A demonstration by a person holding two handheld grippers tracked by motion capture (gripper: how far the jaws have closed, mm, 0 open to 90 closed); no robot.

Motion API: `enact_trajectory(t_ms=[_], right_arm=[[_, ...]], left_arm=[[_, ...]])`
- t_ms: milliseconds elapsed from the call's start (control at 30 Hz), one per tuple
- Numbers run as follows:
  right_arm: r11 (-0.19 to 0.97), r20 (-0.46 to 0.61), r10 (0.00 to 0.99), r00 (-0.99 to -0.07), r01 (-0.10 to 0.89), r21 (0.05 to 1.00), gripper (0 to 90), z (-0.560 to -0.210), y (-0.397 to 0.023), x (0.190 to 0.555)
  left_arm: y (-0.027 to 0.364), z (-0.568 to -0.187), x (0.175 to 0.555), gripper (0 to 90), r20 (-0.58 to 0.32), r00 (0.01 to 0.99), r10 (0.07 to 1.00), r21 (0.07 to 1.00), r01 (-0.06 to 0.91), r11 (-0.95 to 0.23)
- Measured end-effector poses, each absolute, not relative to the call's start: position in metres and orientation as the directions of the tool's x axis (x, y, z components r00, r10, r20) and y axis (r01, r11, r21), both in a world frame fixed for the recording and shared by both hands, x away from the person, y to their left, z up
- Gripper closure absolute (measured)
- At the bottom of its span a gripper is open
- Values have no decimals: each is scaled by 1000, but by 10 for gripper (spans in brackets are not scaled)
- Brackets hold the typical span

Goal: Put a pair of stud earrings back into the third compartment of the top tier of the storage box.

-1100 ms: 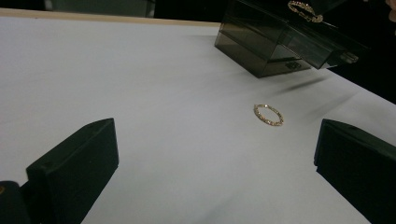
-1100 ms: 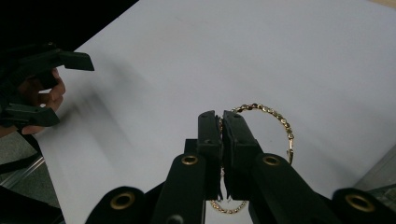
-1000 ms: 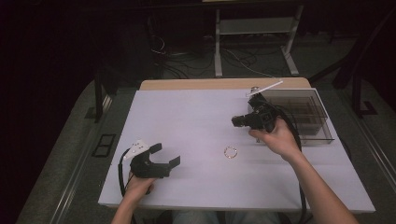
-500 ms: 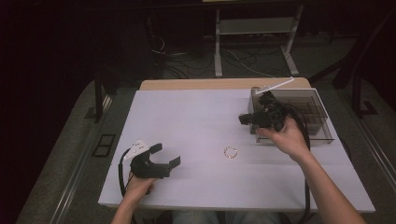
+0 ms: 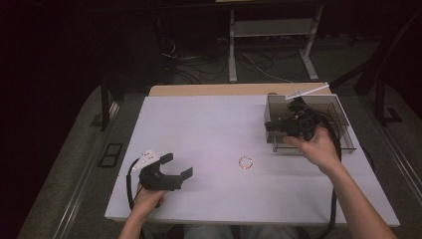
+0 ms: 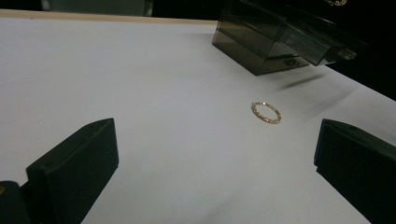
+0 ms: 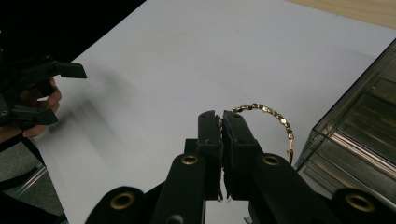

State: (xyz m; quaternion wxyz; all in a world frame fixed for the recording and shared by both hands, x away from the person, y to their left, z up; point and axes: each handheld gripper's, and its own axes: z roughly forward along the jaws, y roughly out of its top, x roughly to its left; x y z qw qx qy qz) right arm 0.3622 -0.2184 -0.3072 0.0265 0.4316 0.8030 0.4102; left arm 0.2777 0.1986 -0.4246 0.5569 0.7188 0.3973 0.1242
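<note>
Right gripper view: the right hand-held gripper [image 7: 220, 122] is clamped on a gold beaded chain bracelet [image 7: 268, 112], held just beside the smoked clear plastic drawer box [image 7: 359, 126] on the white table [image 7: 187, 56]; the left hand-held gripper [image 5: 175, 165], jaws apart, rests farther off.

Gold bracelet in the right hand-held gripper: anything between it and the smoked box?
Nothing visible. The gold bracelet hangs from the shut right hand-held gripper right beside the smoked box, only bare table below.

The gold bracelet [image 7: 268, 122] runs behind the shut jaws, its lower part hidden. In the high view it is too small to tell beside the smoked box [image 5: 334, 115].
</note>
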Motion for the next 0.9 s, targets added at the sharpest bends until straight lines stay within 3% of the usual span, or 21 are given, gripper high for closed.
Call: enact_trajectory(t_ms=[900], right_arm=[[217, 330, 751, -572, 685, 695, 854, -306, -258, 355]], left_arm=[[192, -425, 276, 0, -231, 682, 694, 903, 416, -109]])
